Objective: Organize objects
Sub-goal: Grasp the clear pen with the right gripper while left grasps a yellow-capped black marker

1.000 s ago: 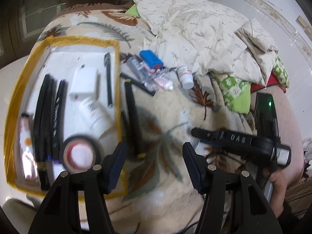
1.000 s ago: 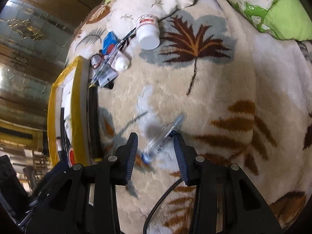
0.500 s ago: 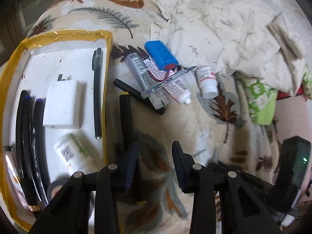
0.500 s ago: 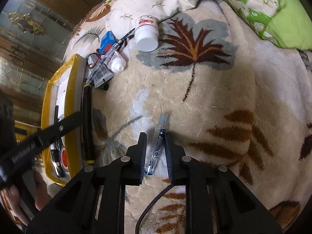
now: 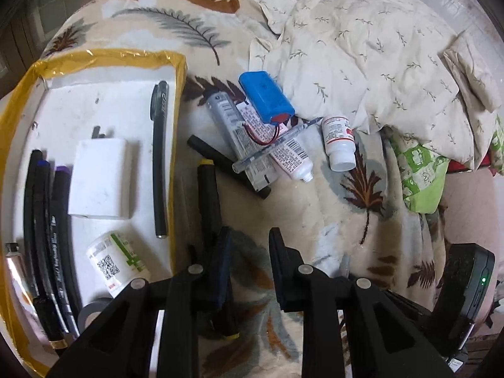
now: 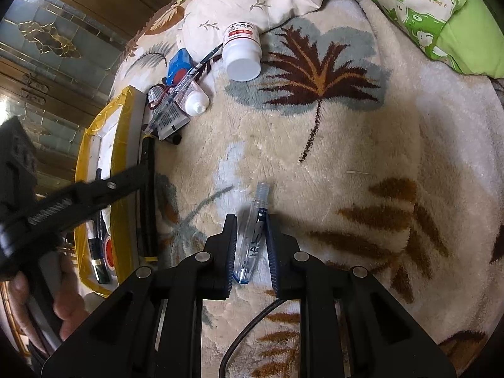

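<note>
Clear plastic pen (image 6: 250, 239), low in the middle, is pinched by the right gripper (image 6: 250, 245); light, slippery, best held mid-body. The left gripper (image 5: 249, 252) is closing on nothing, beside a black marker (image 5: 209, 201).

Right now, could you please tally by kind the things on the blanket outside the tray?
Clear pens: 2
Black markers: 2
Tubes: 2
Bottles: 1
Battery packs: 1
Total: 8
</note>
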